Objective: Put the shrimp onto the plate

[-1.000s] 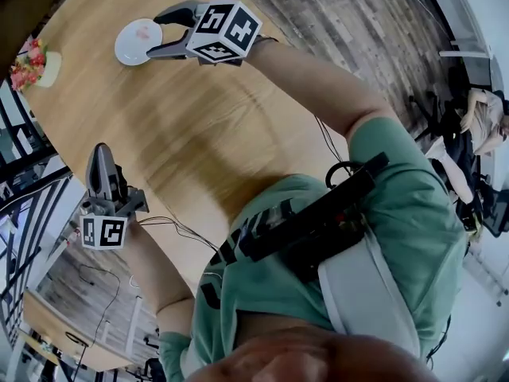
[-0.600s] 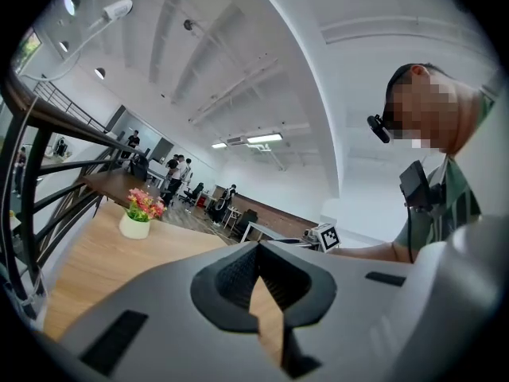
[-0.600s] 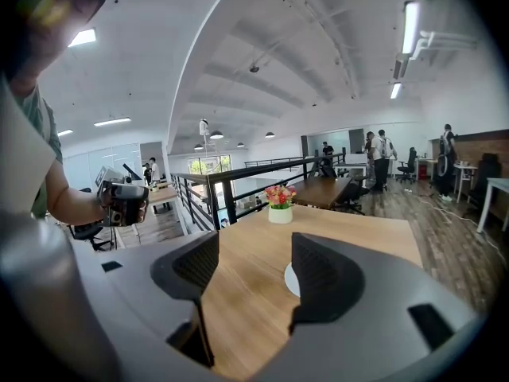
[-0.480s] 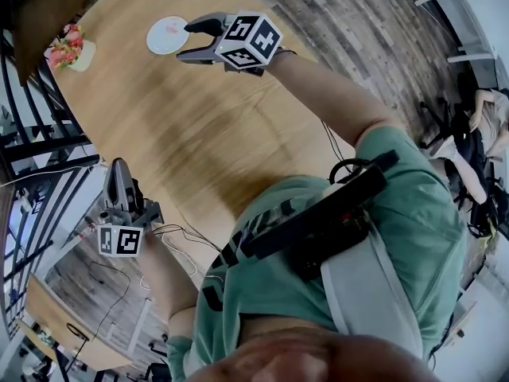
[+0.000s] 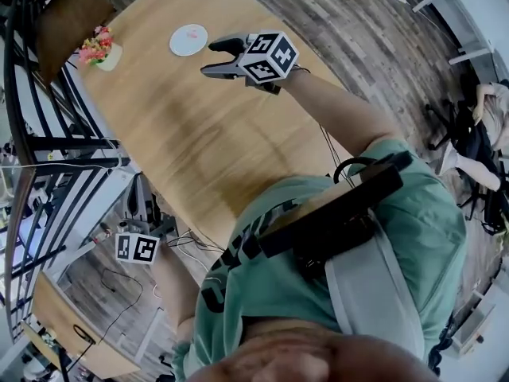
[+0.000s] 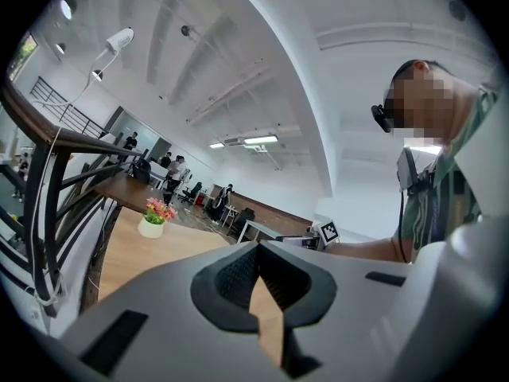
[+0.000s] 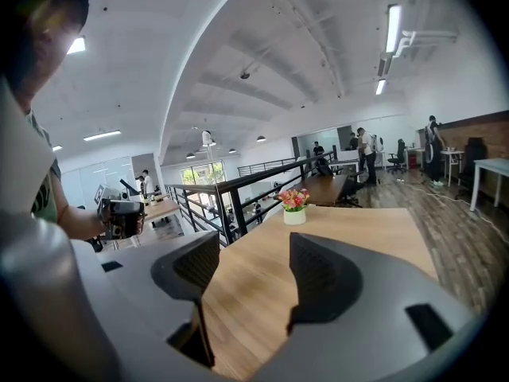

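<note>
Shrimp point(image 5: 190, 34) shows only as a small pink mark on the white plate point(image 5: 179, 46), at about 11 o'clock in the head view, near the far end of the wooden surface point(image 5: 183, 142). It is too small to make out in detail, but I judge it is already on the plate, so the placing step looks done and the task is at or near its end.

The right tongs point(image 5: 213, 57) hang just off the plate's 4 o'clock side, released and empty. The left tongs point(image 5: 141, 191) sit off the surface's edge at 8 o'clock, clenched on nothing. The next move probably calls for little: lift the right tongs clear without knocking the plate, and bring both to rest.

Only the head view shows the plate and shrimp; neither gripper view has them in frame. The right gripper view confirms what the head view only hints at: the right tongs point(image 7: 246, 281) stand wide apart with bare wood between them, and a flower pot point(image 7: 293, 205) sits beyond at 12 o'clock. The left gripper view shows the left tongs point(image 6: 256, 281) with pads meeting at the tips, and the same flower pot point(image 6: 155, 217) at 10 o'clock.
</note>
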Demonstrator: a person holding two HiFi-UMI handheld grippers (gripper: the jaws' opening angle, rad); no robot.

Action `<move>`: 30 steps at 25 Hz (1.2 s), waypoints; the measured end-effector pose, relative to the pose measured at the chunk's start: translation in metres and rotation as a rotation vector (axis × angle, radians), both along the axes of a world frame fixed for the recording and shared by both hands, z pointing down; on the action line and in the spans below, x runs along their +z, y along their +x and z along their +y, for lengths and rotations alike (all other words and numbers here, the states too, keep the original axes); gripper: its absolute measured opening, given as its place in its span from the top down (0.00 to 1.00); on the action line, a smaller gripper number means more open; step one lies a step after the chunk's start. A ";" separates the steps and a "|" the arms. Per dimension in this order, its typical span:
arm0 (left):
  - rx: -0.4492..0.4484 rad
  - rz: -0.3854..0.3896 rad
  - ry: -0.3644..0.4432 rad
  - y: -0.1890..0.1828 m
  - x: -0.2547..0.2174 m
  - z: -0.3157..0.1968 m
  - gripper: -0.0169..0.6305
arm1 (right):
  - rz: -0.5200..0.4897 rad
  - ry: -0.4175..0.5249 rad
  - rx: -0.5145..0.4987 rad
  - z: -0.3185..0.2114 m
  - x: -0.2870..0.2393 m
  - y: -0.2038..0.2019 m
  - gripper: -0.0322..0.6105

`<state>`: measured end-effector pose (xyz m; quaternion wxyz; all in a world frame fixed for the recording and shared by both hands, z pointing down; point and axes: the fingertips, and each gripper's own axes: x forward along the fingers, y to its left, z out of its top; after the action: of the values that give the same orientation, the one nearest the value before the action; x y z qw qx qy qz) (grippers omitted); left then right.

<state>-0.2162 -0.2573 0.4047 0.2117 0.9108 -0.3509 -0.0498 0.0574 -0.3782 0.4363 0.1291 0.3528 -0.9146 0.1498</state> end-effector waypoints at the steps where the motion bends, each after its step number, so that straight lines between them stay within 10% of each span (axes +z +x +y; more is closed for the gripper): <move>1: 0.006 0.000 -0.006 -0.002 0.001 0.007 0.98 | -0.005 -0.003 0.000 0.007 -0.002 -0.002 0.51; 11: 0.060 0.013 -0.062 0.035 -0.004 0.059 0.98 | -0.085 -0.016 -0.042 0.064 -0.033 0.021 0.67; 21: 0.099 -0.007 -0.038 0.169 -0.041 0.112 0.98 | -0.165 0.066 -0.081 0.137 -0.061 0.136 0.93; 30: 0.127 0.005 -0.003 0.291 -0.055 0.185 0.98 | -0.170 0.064 -0.099 0.227 -0.047 0.253 0.94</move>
<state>0.0752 -0.0723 0.3499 0.2166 0.9308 -0.2919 -0.0380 0.3105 -0.1513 0.3898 0.0467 0.2973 -0.9428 0.1434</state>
